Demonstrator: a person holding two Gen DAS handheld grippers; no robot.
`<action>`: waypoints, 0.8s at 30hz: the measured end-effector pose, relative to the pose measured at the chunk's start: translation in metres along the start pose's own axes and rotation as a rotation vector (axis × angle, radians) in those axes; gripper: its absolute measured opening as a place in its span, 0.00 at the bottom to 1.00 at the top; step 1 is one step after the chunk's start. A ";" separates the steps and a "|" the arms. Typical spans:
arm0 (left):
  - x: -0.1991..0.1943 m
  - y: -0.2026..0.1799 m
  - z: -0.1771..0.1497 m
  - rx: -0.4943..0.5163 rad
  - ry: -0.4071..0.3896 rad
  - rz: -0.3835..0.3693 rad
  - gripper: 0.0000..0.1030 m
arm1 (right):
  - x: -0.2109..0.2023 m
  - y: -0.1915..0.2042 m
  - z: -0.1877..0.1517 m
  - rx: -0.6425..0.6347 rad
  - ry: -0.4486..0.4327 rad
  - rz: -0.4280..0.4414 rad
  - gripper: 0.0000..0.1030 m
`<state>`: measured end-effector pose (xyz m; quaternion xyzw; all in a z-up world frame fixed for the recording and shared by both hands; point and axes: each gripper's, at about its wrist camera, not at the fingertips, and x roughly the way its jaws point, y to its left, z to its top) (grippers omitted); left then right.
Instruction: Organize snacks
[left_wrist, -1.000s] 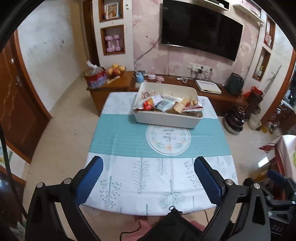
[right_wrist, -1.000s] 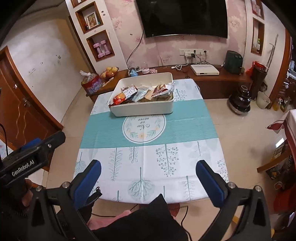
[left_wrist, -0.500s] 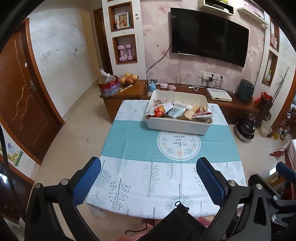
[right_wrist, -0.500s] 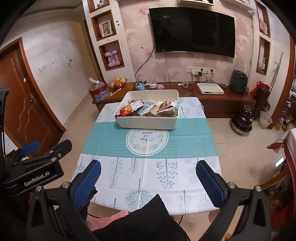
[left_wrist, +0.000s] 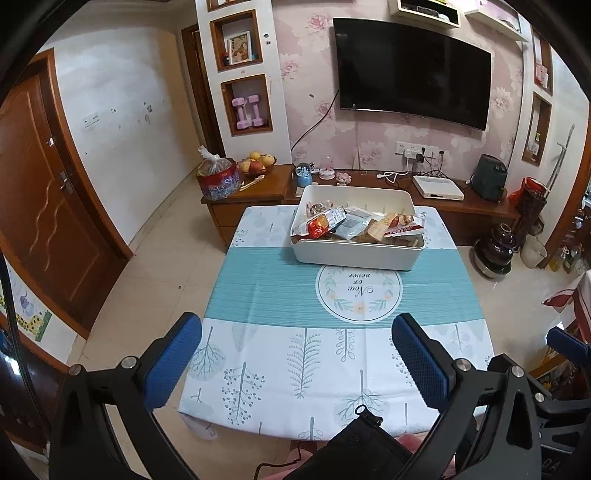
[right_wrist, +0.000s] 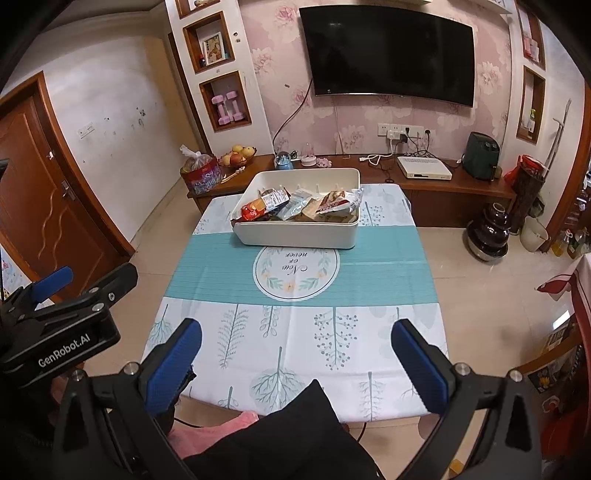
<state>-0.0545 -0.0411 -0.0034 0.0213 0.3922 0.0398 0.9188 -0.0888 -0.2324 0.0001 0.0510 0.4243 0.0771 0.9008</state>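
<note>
A square bench (left_wrist: 258, 369) is draped in smooth printed cloth: white bands with slim leaf and tree drawings at the near and far edges, a finely ribbed teal band across the middle, and a round white medallion (left_wrist: 359, 291) ringed with a leafy wreath and script lettering. On the far half of the cloth, touching the medallion's far rim, stands a rectangular bin (left_wrist: 354, 258) of matte cream plastic with rounded corners and tall plain walls. The snacks (left_wrist: 354, 223) lie heaped inside it: crinkled, glossy foil and plastic packets, a red-and-orange one (right_wrist: 255, 210) at the left end, a pale silvery one in the middle, a red-and-white one (right_wrist: 340, 201) at the right, some poking above the rim. The left gripper (left_wrist: 295, 350) hangs over the near edge of the bench, its two flat blue textured pads set wide apart on black angular arms, holding nothing. The right gripper (right_wrist: 297, 350) hangs likewise near the front edge, pads spread wide and empty, well apart from the bin.
</note>
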 end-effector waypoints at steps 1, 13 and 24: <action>0.001 -0.001 0.001 0.004 0.001 -0.001 1.00 | 0.001 0.000 0.000 0.004 0.003 -0.001 1.00; 0.013 -0.016 0.012 0.091 0.010 -0.024 1.00 | 0.013 -0.006 0.001 0.048 0.046 -0.002 1.00; 0.024 -0.026 0.019 0.091 0.028 -0.023 1.00 | 0.020 -0.020 0.005 0.076 0.071 -0.015 1.00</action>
